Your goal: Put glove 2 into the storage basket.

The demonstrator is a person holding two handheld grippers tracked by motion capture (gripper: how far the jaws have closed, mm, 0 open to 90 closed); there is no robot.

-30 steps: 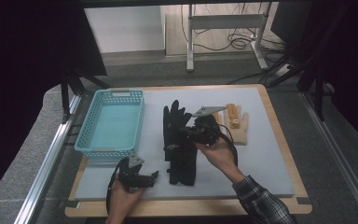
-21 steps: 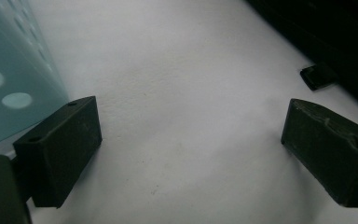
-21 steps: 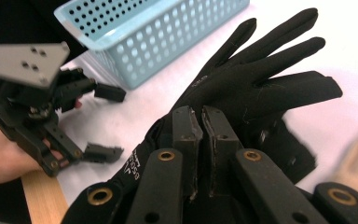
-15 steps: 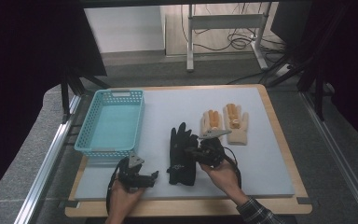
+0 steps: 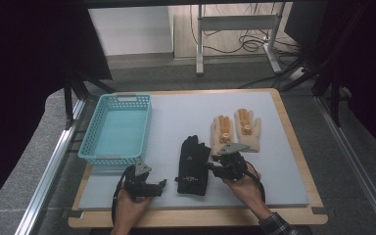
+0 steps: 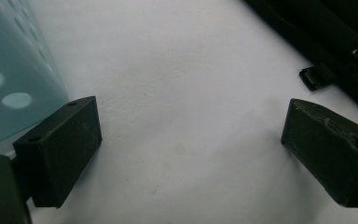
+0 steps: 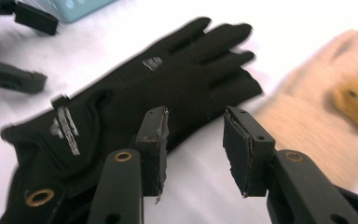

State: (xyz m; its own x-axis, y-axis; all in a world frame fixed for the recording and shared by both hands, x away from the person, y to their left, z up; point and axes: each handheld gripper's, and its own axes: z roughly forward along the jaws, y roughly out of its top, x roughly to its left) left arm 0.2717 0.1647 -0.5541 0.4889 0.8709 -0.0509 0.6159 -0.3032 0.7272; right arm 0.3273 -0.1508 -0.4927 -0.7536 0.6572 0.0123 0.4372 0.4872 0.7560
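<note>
A black glove (image 5: 194,165) with grey printing lies flat on the white mat (image 5: 176,117), fingers pointing away from me. My right gripper (image 5: 209,166) sits just to its right, low over the mat. In the right gripper view its jaws have just been opening and the right gripper (image 7: 193,126) stands open on bare mat, the black glove (image 7: 135,93) lying against the left jaw. My left gripper (image 5: 162,185) rests near the front edge, left of the glove. In the left gripper view the left gripper (image 6: 191,126) is wide open over bare mat.
A turquoise basket (image 5: 117,128) stands at the mat's left; its wall (image 6: 9,70) is close to my left jaw. A pair of beige gloves (image 5: 235,128) lies right of centre, just beyond my right gripper. The mat sits on a wooden board (image 5: 293,147).
My right gripper came toward me and down with the black glove, laid it on the mat and opened. The left gripper stayed where it was.
</note>
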